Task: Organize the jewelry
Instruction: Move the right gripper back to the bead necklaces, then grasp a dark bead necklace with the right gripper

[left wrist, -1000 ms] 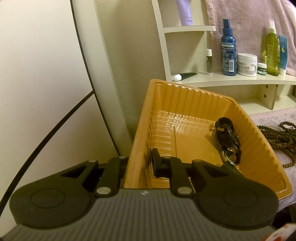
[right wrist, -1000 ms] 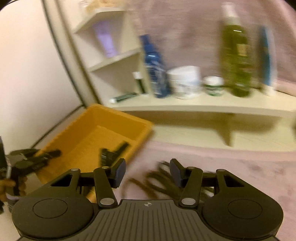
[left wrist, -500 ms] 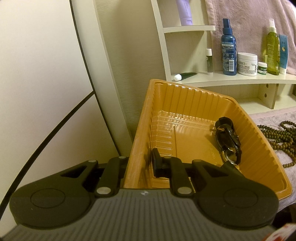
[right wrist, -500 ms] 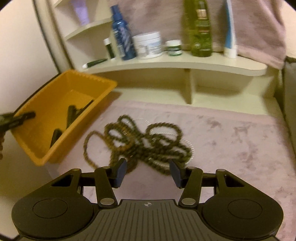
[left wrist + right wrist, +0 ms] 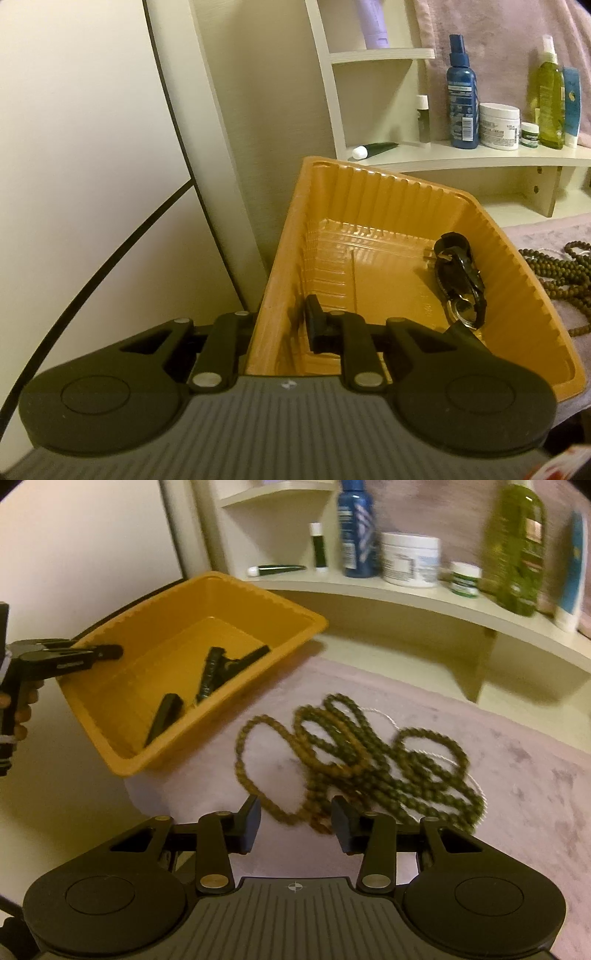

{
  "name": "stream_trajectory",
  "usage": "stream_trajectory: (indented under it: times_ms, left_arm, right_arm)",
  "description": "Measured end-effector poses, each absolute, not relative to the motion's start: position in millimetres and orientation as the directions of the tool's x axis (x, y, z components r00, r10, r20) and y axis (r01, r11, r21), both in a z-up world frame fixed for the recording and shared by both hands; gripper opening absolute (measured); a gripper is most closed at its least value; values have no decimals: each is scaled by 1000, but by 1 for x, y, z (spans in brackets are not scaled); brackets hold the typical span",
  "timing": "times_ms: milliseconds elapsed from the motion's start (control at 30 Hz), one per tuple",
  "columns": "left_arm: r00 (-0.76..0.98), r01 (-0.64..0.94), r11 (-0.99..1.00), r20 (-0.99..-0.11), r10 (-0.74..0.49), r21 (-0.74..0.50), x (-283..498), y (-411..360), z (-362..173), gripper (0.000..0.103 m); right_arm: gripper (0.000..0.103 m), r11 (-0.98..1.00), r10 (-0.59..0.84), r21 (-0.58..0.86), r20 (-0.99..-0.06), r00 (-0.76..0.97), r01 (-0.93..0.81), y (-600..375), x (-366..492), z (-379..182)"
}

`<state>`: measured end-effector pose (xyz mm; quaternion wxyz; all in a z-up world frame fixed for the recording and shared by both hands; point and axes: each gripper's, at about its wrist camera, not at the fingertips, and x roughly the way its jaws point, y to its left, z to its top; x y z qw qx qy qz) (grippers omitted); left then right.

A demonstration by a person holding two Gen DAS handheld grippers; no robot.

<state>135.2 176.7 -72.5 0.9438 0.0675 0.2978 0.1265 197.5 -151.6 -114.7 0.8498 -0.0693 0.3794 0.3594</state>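
The left gripper is clamped on the near-left wall of the orange tray: 1 finger sits inside the tray, the other outside it. In the right wrist view the same gripper appears at the tray's left rim, held by a hand.

The right gripper hangs above the near edge of the bead necklace. Its jaws stand apart and have just been closing; a few beads lie in the gap below them, but the pads press on nothing.

The necklace lies in tangled loops on the pink cloth, just right of the tray and outside it. Inside the tray lies a black clip with a metal ring.

Behind the tray, a shelf carries a blue spray bottle, a white jar and a green bottle.
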Motion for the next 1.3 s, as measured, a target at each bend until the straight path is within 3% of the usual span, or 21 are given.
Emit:
stream_trajectory:
  times_ms: [433, 500, 567, 867, 1133, 1300]
  left_arm:
    - [787, -208, 957, -546, 286, 202, 136, 176, -72, 19]
    - [787, -208, 957, -546, 286, 202, 136, 176, -72, 19]
    - [787, -208, 957, -546, 286, 201, 136, 176, -72, 19]
    - [787, -211, 958, -547, 285, 196, 136, 176, -73, 19]
    - [786, -210, 958, -549, 285, 196, 135, 176, -73, 19]
    - [786, -210, 958, -549, 284, 195, 136, 176, -72, 19]
  right_arm:
    - [29, 645, 565, 70, -715, 413, -761, -106, 211, -128]
    - [10, 630, 551, 42, -728, 408, -775, -100, 210, -134]
    - [7, 622, 556, 28, -720, 416, -783, -101, 208, -135]
    - [7, 688, 543, 20, -678, 496, -725, -125, 217, -118]
    - [10, 683, 520, 2, -704, 484, -731, -116, 234, -120]
    - [33, 676, 500, -21, -721, 479, -736, -112, 237, -123]
